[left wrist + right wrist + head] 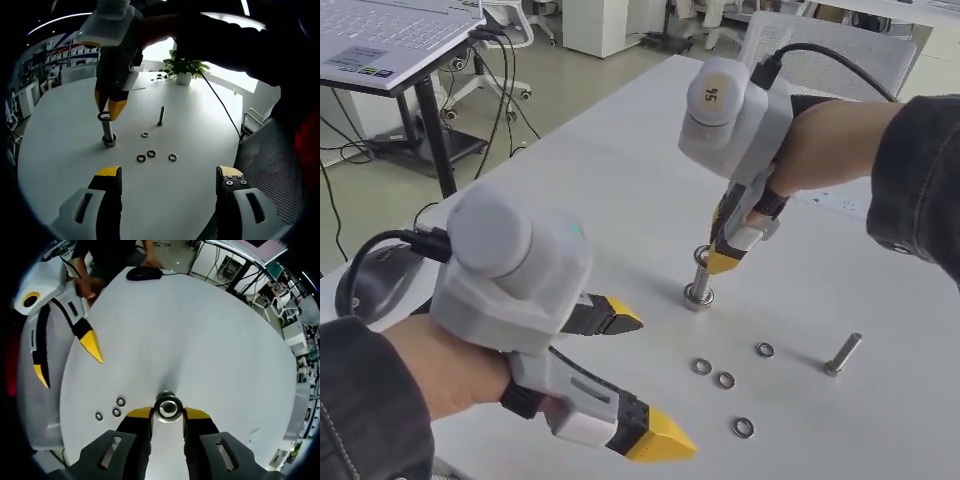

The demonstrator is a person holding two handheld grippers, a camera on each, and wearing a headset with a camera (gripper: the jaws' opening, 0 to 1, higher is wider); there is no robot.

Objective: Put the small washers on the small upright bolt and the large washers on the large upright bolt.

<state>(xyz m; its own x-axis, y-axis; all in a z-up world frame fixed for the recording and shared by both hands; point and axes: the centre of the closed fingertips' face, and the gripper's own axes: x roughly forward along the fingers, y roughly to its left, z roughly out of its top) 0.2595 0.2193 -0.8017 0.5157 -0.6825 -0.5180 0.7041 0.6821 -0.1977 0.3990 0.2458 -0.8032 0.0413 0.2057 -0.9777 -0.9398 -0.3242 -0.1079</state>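
I am looking down on a white tabletop (620, 180) with a gripper in each hand. My right gripper (720, 262) points straight down in the middle of the scene. Its yellow-tipped jaws are pinched on the rim of a large flat silver steel washer (168, 407), which sits at the very top of the large upright silver bolt (698, 285). That bolt stands on its head, threaded end up, long axis vertical. Something ring-like lies round its foot, but I cannot tell whether it is washers or how many. The held washer lies level, hole facing up, lined up over the bolt's end. My left gripper (650, 382) hovers near me at the left, jaws spread wide and holding nothing. Four small silver washers (725, 380) lie flat on the tabletop to the right of that bolt and nearer me, loosely grouped and apart from one another. Farther right stands the small silver bolt (843, 353), also head down and threads up, bare of washers as far as I can tell. I judge every washer to be light, rigid and slick, with a thin edge that could slip or flip out of the jaws. The best hold is across opposite sides of the outer rim, keeping the ring level so its hole meets the thread squarely. The small ones lie flush with the tabletop, so lifting them will call for a low, careful pinch.
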